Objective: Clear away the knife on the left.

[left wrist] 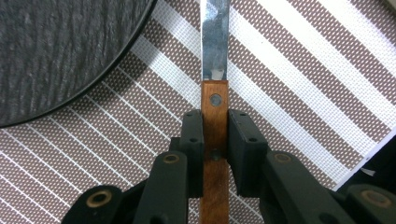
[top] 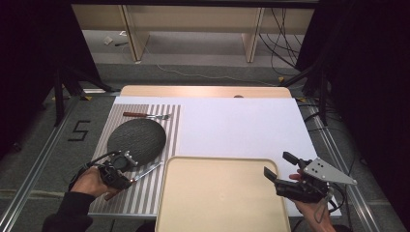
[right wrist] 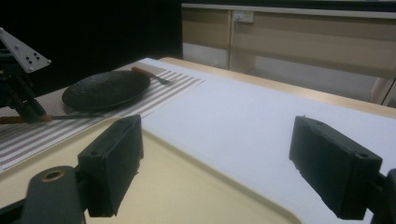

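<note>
One desk (top: 241,125) carries everything you are working with: a pale wooden top, mostly covered by a white sheet, with a brown-and-white striped mat (top: 145,191) along the sheet's left edge. Take the mat as your landmark. Past its far end, beyond the desk, you see grey floor, loose cables and the legs of light wooden furniture; both sides of the room are dark.

On the mat's far half sits a dark, ribbed round plate (top: 137,138) with nothing on it. Beyond the plate, near the mat's far edge, lies a fork (top: 146,115) with a reddish handle. Just right of the mat's near half stands a beige tray (top: 193,203), its left rim beside the mat's right edge, and its floor is bare.

Your left gripper (left wrist: 215,135) is over the mat's near half, just in front of the plate. Its jaws have closed narrow on the brown wooden handle of a knife (left wrist: 215,100): both pads press the handle's sides. The steel blade runs out ahead of them across the stripes toward the tray's corner, clear of the plate's rim.

Your right gripper (top: 280,168) is well away from the mat, over the tray's right rim. Its jaws stand wide apart with nothing between them.
</note>
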The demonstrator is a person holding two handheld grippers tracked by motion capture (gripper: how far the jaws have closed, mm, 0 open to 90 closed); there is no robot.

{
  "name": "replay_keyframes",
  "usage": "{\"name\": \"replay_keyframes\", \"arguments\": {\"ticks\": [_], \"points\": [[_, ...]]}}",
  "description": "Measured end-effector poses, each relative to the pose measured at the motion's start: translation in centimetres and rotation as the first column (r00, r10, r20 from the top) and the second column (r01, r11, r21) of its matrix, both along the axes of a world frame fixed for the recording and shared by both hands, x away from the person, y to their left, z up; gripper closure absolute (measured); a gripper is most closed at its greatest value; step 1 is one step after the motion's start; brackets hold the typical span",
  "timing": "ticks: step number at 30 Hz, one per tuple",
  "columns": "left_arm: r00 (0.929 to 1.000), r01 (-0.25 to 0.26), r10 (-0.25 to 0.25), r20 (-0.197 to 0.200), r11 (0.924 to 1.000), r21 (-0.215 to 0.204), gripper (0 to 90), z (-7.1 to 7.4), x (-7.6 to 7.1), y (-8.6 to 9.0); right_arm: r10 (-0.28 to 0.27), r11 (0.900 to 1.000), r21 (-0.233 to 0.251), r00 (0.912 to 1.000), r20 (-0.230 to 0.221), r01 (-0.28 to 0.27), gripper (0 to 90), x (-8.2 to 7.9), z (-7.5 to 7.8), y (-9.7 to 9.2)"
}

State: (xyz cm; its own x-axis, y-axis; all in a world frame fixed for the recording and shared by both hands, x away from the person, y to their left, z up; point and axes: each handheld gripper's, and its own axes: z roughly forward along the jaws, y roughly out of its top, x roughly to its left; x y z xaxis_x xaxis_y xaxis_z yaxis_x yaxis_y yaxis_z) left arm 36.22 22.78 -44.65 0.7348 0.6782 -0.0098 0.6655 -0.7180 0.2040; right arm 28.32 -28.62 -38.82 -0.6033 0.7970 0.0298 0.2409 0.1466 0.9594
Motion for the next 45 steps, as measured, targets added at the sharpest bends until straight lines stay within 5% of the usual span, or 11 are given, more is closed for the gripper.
{"name": "replay_keyframes", "arguments": {"ticks": [8, 18, 36, 45], "points": [[0.999, -0.032, 0.034, 0.03, 0.9979, -0.057, 76.6, 1.2, -0.5, 0.0, 0.0, 1.0, 0.001, 1.0, 0.0, 0.0, 18.4, 0.0, 0.0, 0.0], [0.9945, -0.057, 0.07, 0.077, 0.9851, -0.162, 76.5, 3.1, -1.3, -1.7, 0.001, 1.0, 0.001, 1.0, 0.002, -0.001, 18.3, 0.0, 0.0, 0.0], [0.9912, 0.059, -0.026, 0.13, 0.9645, -0.257, 76.5, 4.3, -3.1, -6.4, 0.0, 1.0, 0.001, 1.0, 0.003, 0.0, 18.4, 0.0, 0.0, 0.0], [0.9899, 0.107, -0.079, 0.118, 0.963, -0.248, 76.5, 4.0, -3.7, -9.0, 0.0, 1.0, -0.001, 1.0, 0.001, 0.0, 18.3, 0.0, 0.0, 0.0]]}}
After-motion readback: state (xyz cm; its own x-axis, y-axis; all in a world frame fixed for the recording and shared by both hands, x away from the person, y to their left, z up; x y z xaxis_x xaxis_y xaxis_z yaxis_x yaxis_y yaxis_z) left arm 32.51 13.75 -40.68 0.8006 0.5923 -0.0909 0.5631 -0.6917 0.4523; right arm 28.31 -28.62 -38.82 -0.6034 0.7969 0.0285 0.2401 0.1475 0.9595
